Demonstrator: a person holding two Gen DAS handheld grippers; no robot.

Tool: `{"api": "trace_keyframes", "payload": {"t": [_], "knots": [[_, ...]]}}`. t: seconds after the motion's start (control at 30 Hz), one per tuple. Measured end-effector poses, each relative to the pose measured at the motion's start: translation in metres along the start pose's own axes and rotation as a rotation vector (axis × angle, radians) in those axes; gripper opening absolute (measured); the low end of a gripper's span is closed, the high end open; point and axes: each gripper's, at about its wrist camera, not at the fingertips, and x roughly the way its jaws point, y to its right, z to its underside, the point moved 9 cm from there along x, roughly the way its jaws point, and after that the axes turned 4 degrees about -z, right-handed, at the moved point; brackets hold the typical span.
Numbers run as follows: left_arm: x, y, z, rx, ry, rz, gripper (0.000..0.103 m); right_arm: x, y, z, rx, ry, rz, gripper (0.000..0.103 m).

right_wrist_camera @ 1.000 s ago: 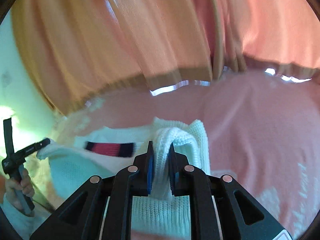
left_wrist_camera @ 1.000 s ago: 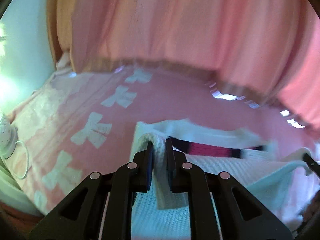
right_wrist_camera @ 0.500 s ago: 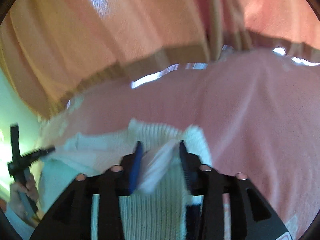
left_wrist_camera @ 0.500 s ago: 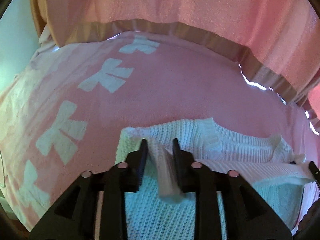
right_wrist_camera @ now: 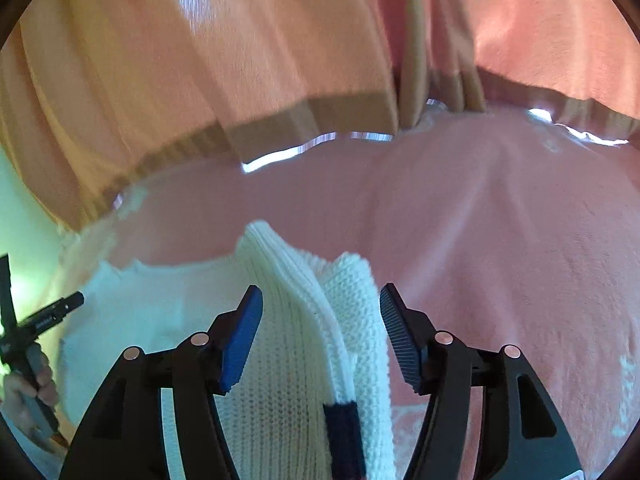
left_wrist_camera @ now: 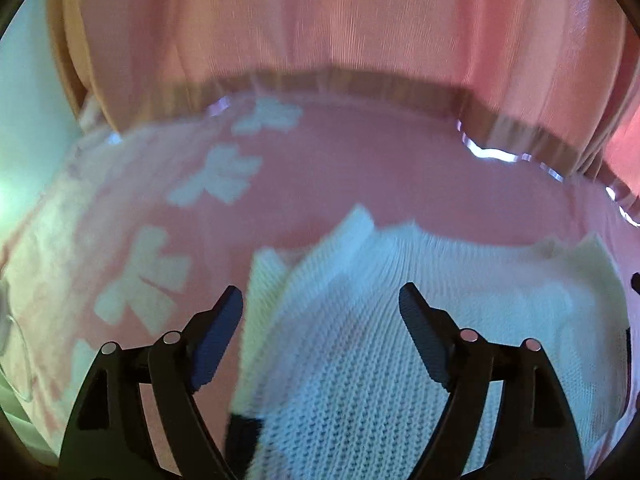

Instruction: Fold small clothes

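Observation:
A small white knitted sweater [left_wrist_camera: 360, 340] with a dark stripe lies folded on the pink bedspread [left_wrist_camera: 360, 168]. My left gripper [left_wrist_camera: 320, 300] hovers over its left edge, jaws opening, pads clear of the knit that lies under and between them. In the right wrist view the sweater [right_wrist_camera: 304, 320] shows its folded right edge with a ribbed fold standing up. My right gripper [right_wrist_camera: 320, 300] straddles that fold, jaws opening, the pads not pressing on it. The left gripper [right_wrist_camera: 60, 308] and the hand that holds it show at that view's left rim.
The pink bedspread [right_wrist_camera: 500, 240] carries white bow prints [left_wrist_camera: 224, 176] along its left side. Pink curtains [left_wrist_camera: 340, 20] hang close behind the bed. A pale wall [left_wrist_camera: 24, 100] stands at the left.
Both grippers were shut on pinched sweater edges a second ago. They came down, laid the raised half flat over the stripe, and their jaws spread off the knit.

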Motion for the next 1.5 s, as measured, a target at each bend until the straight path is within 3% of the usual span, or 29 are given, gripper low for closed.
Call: {"api": "trace_keyframes", "payload": {"t": [0.03,0.07,0.1,0.13,0.2,0.27,0.33,0.37,0.43,0.47,0.57,0.63,0.67,0.73,0.87,0.9,1.0,1.07,1.2,1.37,1.4,1.47,1.5], "knots": [[0.009,-0.001,0.004,-0.021,-0.031,0.012,0.061,0.006,-0.002,0.004,-0.013,-0.018,0.007,0.06],[0.016,-0.001,0.008,-0.033,-0.055,0.025,0.054,0.011,-0.005,0.009,-0.031,-0.033,0.011,0.058],[0.022,-0.003,0.01,-0.046,-0.077,0.018,0.046,0.015,-0.01,0.013,-0.067,-0.047,0.01,0.032],[0.021,-0.004,0.009,-0.045,-0.064,0.009,0.029,0.018,-0.013,0.017,-0.096,-0.062,0.019,0.008],[0.013,-0.005,0.002,-0.059,-0.049,0.037,0.009,0.002,-0.016,0.007,-0.106,0.034,0.022,0.006],[0.0,-0.007,-0.005,-0.092,-0.021,0.057,0.009,-0.028,-0.02,-0.007,-0.092,0.15,-0.023,0.006],[-0.001,-0.011,-0.007,-0.064,-0.012,0.006,0.009,-0.031,-0.006,-0.011,-0.071,0.164,0.018,0.006],[0.005,-0.013,-0.004,-0.054,-0.027,-0.028,0.009,-0.014,0.013,-0.003,-0.043,0.082,0.087,0.006],[0.028,-0.017,0.007,-0.061,-0.094,-0.047,0.012,0.025,0.038,0.023,0.016,-0.122,0.148,0.006],[0.03,-0.015,0.008,-0.045,-0.073,-0.072,0.012,0.028,0.042,0.027,0.029,-0.136,0.161,0.007],[0.017,-0.005,0.001,0.01,-0.055,-0.096,0.013,0.003,0.024,0.008,-0.044,-0.042,0.174,0.008],[-0.003,0.003,-0.01,-0.008,-0.009,-0.042,0.016,-0.021,0.009,-0.005,-0.056,0.058,0.162,0.018],[-0.011,0.005,-0.017,-0.016,0.009,-0.028,0.019,-0.035,-0.001,-0.014,-0.076,0.118,0.155,0.018],[-0.025,0.012,-0.036,-0.022,0.062,0.004,0.038,-0.044,-0.02,-0.025,-0.11,0.167,0.115,0.019],[-0.012,0.028,-0.053,0.013,0.051,0.005,0.041,-0.007,-0.058,-0.031,-0.182,0.038,0.002,0.019],[-0.003,0.031,-0.054,0.02,0.035,-0.001,0.041,0.013,-0.066,-0.026,-0.21,-0.033,-0.012,0.019],[0.028,0.039,-0.049,0.04,-0.031,-0.035,0.041,0.051,-0.074,-0.022,-0.266,-0.102,0.027,0.019],[0.041,0.042,-0.042,0.043,-0.071,-0.041,0.041,0.065,-0.074,-0.025,-0.284,-0.104,0.05,0.019],[0.061,0.04,-0.032,0.067,-0.112,-0.082,0.043,0.095,-0.073,-0.023,-0.314,-0.146,0.051,0.043],[0.062,0.04,-0.03,0.087,-0.1,-0.107,0.049,0.119,-0.071,-0.022,-0.362,-0.155,0.067,0.047],[0.063,0.039,-0.03,0.084,-0.1,-0.111,0.051,0.124,-0.068,-0.025,-0.343,-0.155,0.058,0.046],[0.065,0.038,-0.031,0.072,-0.101,-0.115,0.051,0.128,-0.069,-0.028,-0.321,-0.159,0.017,0.016],[0.066,0.037,-0.032,0.068,-0.101,-0.115,0.052,0.129,-0.071,-0.03,-0.327,-0.159,0.022,0.011]]}}
